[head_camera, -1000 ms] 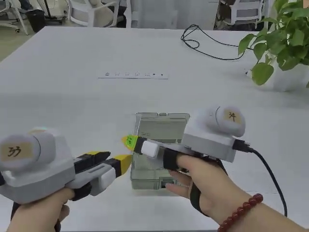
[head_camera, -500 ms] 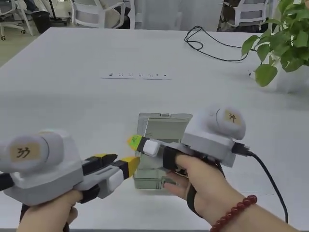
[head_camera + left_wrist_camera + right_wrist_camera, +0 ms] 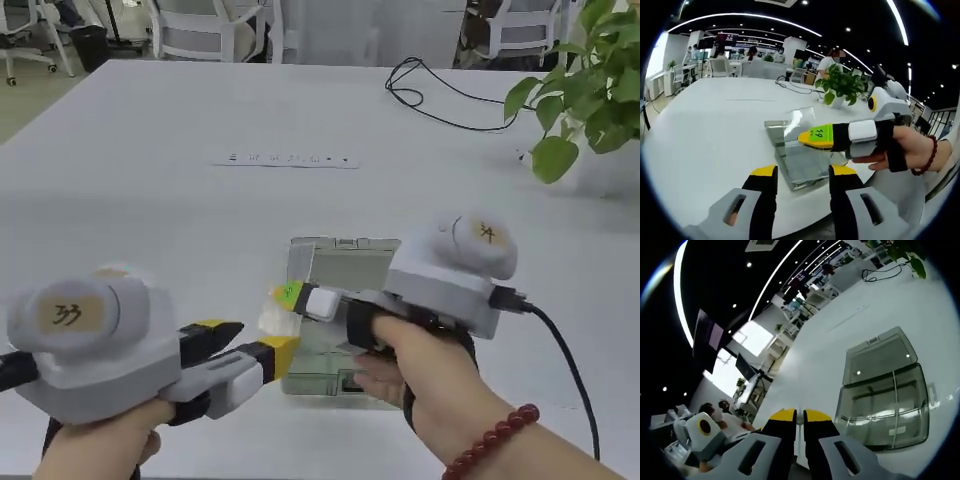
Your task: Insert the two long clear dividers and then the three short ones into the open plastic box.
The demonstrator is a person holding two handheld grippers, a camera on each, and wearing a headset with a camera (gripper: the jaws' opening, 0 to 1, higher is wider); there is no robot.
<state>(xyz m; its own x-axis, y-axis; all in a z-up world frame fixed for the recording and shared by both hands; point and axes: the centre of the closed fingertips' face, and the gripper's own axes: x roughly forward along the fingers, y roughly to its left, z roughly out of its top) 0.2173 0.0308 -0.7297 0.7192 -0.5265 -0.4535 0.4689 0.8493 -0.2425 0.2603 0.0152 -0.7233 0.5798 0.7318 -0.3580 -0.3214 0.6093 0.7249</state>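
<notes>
Right gripper (image 3: 286, 296) holding clear divider (image 3: 278, 320), by open box (image 3: 350, 265)

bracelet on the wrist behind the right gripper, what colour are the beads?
Dark red beads; clearest in the head view.

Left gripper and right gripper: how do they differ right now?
The left gripper has its jaws apart and empty; the right gripper has them shut on a clear divider. The left gripper hovers beside the open box; the right gripper reaches across it. Both have yellow-tipped jaws.
</notes>
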